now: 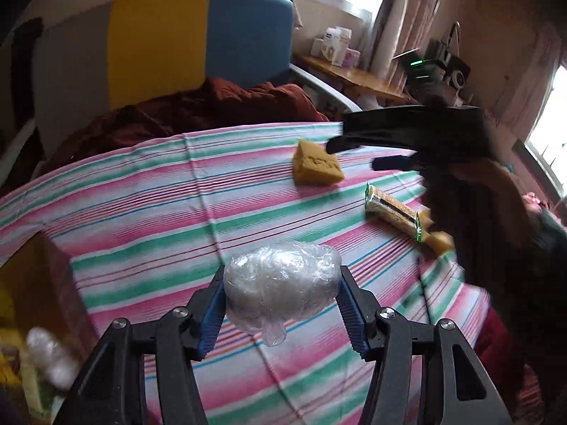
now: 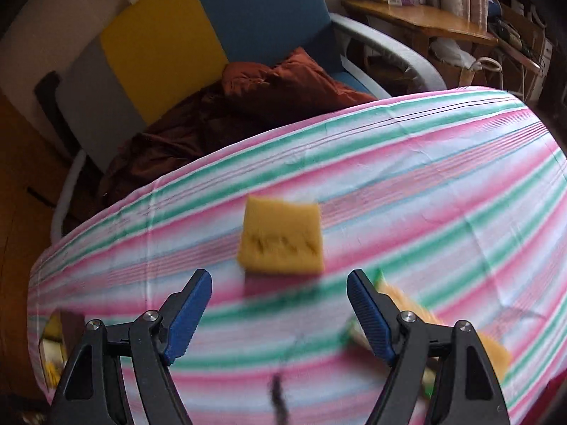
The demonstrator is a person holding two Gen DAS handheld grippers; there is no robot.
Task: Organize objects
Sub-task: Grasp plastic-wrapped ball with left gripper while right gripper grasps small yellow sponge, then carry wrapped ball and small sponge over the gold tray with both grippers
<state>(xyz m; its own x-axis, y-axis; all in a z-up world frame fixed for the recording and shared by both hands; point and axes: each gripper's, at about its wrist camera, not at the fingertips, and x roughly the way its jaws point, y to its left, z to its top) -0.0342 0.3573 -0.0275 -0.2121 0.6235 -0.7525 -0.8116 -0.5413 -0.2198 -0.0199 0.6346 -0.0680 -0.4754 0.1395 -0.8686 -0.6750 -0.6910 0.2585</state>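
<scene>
A clear plastic-wrapped bundle [image 1: 281, 281] sits clamped between the blue-padded fingers of the left gripper [image 1: 281, 304], one pad pressed to each side of it, a loose twist of film hanging below. It is held above the striped cloth [image 1: 141, 219] that covers the bench.

Beyond the fingertips and to their right, a yellow sponge [image 1: 317, 168] lies on the cloth. Nearer and further right lies a biscuit packet [image 1: 393, 210] with a green sealed end, and a second yellowish piece [image 1: 441, 242] shows just past that end; what it is cannot be told. The right gripper [image 1: 358, 154] reaches in from the right, its dark tips over the sponge's far corner.

In the right wrist view the right gripper [image 2: 280, 315] has its fingers spread wide with nothing between them. The sponge [image 2: 281, 239] lies just ahead of the tips, blurred, and the packet [image 2: 407, 304] shows partly behind the right-hand finger.

To the left of the left fingers, a brown box [image 1: 39, 294] stands open at the cloth's edge, with a blurred white wrapped lump [image 1: 51, 357] in it. Past the bench, a rust-coloured blanket [image 1: 184, 109] lies heaped on an armchair [image 1: 244, 39] with grey, yellow and blue back panels.
</scene>
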